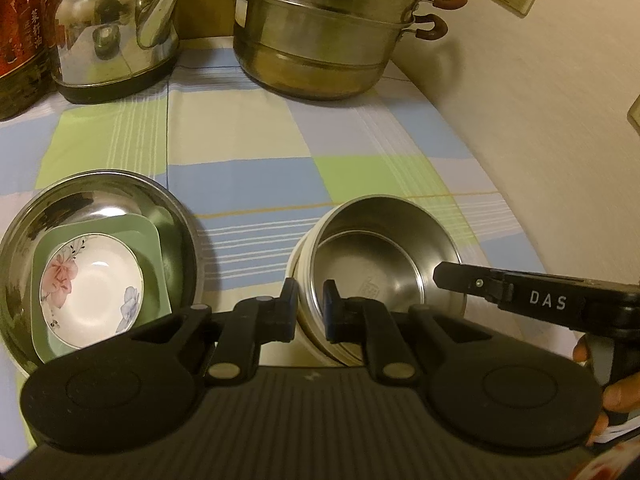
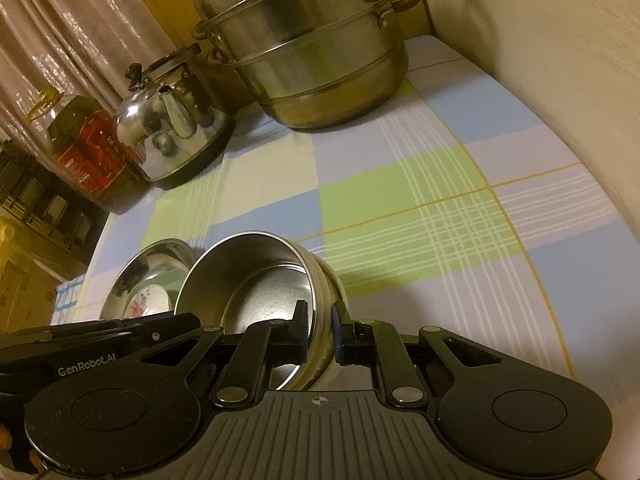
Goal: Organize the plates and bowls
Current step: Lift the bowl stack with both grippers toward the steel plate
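Observation:
A steel-lined bowl with a cream outer wall (image 1: 384, 264) is held tilted above the checked cloth. My left gripper (image 1: 312, 304) is shut on its near-left rim. My right gripper (image 2: 322, 324) is shut on the same bowl (image 2: 256, 280) at its right rim and shows in the left wrist view (image 1: 452, 278). To the left, a large steel bowl (image 1: 120, 196) holds a green square plate (image 1: 152, 244) with a floral white dish (image 1: 92, 288) on it. That large bowl also shows in the right wrist view (image 2: 148, 268).
At the back stand a stacked steel steamer pot (image 1: 328, 28), a steel kettle (image 1: 116, 28) and an oil bottle (image 1: 20, 32). A wall (image 1: 540, 120) runs along the right edge of the cloth-covered table (image 1: 260, 148).

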Demonstrator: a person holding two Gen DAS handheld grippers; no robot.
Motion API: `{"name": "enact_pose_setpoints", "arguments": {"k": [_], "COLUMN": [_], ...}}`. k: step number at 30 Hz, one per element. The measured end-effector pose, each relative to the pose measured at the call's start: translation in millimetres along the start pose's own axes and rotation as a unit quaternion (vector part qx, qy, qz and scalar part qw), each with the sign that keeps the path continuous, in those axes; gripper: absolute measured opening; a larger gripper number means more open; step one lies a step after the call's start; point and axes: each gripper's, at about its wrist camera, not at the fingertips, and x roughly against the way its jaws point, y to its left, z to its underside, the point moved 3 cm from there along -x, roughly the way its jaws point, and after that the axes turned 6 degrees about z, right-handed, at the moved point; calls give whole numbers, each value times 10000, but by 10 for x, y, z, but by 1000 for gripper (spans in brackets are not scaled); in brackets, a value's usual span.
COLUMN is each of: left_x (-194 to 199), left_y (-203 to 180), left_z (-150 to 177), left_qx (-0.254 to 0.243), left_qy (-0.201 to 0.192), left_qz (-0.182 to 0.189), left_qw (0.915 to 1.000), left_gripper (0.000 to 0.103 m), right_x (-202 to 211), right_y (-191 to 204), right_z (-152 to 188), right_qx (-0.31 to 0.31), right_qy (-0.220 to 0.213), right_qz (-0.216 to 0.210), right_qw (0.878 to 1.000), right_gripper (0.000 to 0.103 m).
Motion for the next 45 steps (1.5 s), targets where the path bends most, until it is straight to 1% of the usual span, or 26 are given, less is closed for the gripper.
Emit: {"name": "enact_pose_setpoints", "arguments": {"k": [10, 11, 14, 15, 16, 18, 19, 22, 30, 33, 36, 39, 45], "left_x": [-23, -26, -42, -45, -51, -66, -77, -120, -276, -294, -286, -266, -183], "left_y": [6, 14, 34, 44, 54, 71, 72, 76, 56, 49, 57, 67, 90], "left_z": [-10, -15, -24, -26, -28, -35, -38, -47, -33, -13, 2, 20, 106], "left_qx": [35, 50, 120, 136, 150, 181, 180, 181, 183, 184, 165, 218, 353], "left_qy": [56, 63, 127, 118, 128, 154, 164, 214, 350, 372, 354, 365, 440], "left_qz": [-53, -60, -156, -149, -152, -159, -155, -174, -196, -145, -141, -131, -153], "left_qw": [10000, 10000, 9997, 9997, 9997, 9996, 9996, 9995, 9990, 9990, 9991, 9990, 9983], "left_gripper": [12, 13, 22, 22, 22, 24, 24, 24, 24, 23, 22, 22, 22], "right_x": [-12, -13, -31, -34, -40, -60, -73, -121, -264, -292, -305, -303, -289], "right_y": [6, 7, 4, 5, 4, -1, -10, -6, 75, 85, 89, 111, 117], "right_z": [-12, -14, -28, -30, -36, -39, -38, -40, -41, -37, -36, -47, -48], "right_qx": [-30, -27, -17, -4, 10, 37, 20, 5, 185, 205, 196, 250, 129], "right_qy": [31, 38, 84, 86, 88, 98, 113, 174, 284, 337, 409, 446, 744], "right_qz": [25, 32, 68, 112, 185, 313, 312, 327, 602, 602, 550, 571, 510], "right_qw": [10000, 10000, 9999, 9999, 9998, 9995, 9994, 9993, 9976, 9974, 9975, 9971, 9958], "right_gripper": [13, 13, 13, 16, 22, 30, 31, 31, 31, 30, 24, 23, 22]}}
